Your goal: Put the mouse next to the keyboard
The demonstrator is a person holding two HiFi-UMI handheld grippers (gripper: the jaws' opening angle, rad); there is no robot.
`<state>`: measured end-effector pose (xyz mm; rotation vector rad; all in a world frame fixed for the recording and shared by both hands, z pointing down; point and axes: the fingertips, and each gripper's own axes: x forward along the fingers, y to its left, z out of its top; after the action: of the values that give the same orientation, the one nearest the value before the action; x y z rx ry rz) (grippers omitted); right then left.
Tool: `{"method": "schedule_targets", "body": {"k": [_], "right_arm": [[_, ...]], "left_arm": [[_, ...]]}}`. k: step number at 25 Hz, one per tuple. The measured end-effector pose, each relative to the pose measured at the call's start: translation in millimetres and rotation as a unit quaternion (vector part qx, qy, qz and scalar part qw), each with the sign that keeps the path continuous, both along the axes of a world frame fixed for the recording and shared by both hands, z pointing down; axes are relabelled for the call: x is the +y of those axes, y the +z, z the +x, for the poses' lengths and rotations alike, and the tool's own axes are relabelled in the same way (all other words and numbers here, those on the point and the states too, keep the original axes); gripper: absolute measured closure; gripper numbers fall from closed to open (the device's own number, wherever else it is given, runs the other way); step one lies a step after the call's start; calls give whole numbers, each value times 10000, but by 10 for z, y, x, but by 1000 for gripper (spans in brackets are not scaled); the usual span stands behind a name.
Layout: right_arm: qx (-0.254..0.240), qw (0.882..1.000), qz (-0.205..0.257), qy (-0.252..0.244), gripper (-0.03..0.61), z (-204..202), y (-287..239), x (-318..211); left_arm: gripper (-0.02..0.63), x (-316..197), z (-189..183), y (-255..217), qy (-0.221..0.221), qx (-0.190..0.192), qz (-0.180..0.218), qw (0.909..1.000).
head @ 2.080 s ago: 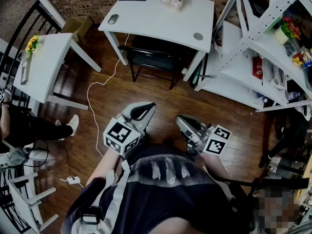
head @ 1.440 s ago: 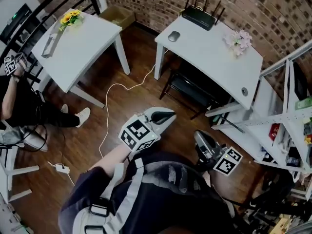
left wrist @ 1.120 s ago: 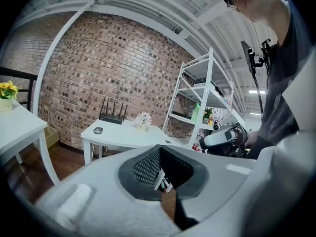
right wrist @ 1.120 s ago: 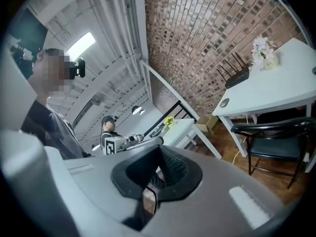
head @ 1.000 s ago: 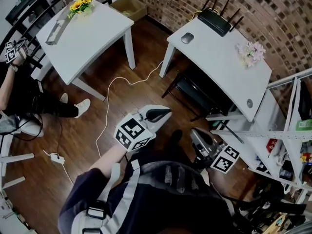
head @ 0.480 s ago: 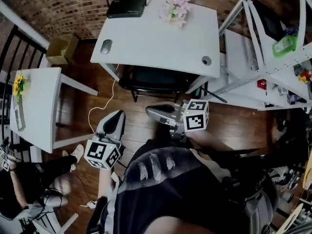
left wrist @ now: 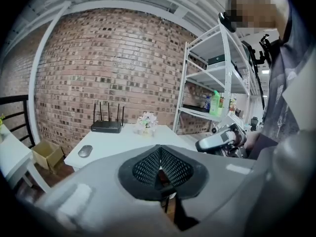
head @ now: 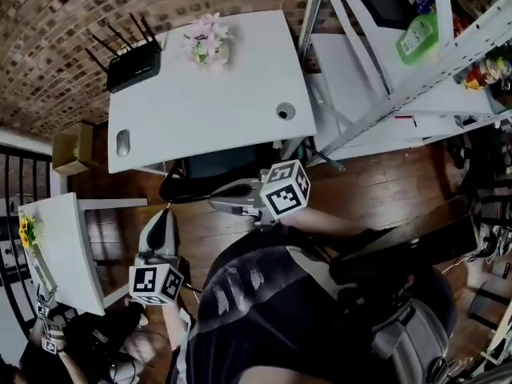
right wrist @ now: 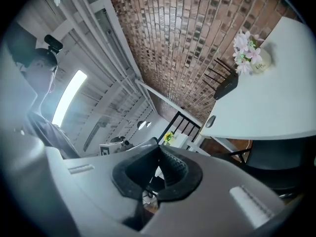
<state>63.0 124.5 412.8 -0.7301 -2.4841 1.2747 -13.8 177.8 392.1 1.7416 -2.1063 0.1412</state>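
Head cam: steeply down over white desk [head: 208, 102]. L gripper cam: low, faces desk; R: along its front. All share mouse [head: 122, 142].

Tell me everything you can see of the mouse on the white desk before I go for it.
The mouse is a small, smooth grey oval that looks like plastic, with no cable visible. It lies flat near a corner of the white desk, at the same end as the black router but apart from it, with bare desktop all round. Only the desk touches it. Its buttons and wheel are too small to make out.
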Motion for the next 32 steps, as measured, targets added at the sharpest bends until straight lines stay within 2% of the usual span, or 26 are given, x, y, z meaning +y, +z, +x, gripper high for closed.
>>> {"method": "schedule_targets", "body": {"k": [7, 12, 15, 19, 21, 24, 27, 29, 32], "right_arm": [[172, 9997, -133, 110, 575, 36, 93, -344], [230, 9993, -201, 205, 575, -92, 128, -418], [375, 9988, -182, 270, 575, -216, 189, -447], [541, 9965, -143, 623, 575, -466, 192, -579], [588, 9951, -187, 766, 575, -642, 151, -622], [662, 9939, -179, 860, 575, -814, 76, -599], [694, 9958, 198, 562, 575, -1006, 37, -555], [791, 9940, 344, 673, 575, -1161, 70, -565], [977, 9904, 279, 938, 575, -1371, 128, -552]], "left_arm": [[611, -371, -160, -39, 26, -175, -81, 9998], [611, -458, -509, -8, -27, -289, -242, 9993], [612, -401, -802, 101, -129, -361, -263, 9989], [611, -362, -1286, 200, -281, -138, -194, 9993], [611, -342, -1560, 224, -327, -162, -204, 9991], [611, -393, -1922, 400, -277, -256, -313, 9988], [611, -338, -2279, 583, -594, -281, -428, 9969], [611, -349, -2552, 628, -714, -195, -488, 9961], [611, -269, -2928, 828, -740, -159, -718, 9945]]}}
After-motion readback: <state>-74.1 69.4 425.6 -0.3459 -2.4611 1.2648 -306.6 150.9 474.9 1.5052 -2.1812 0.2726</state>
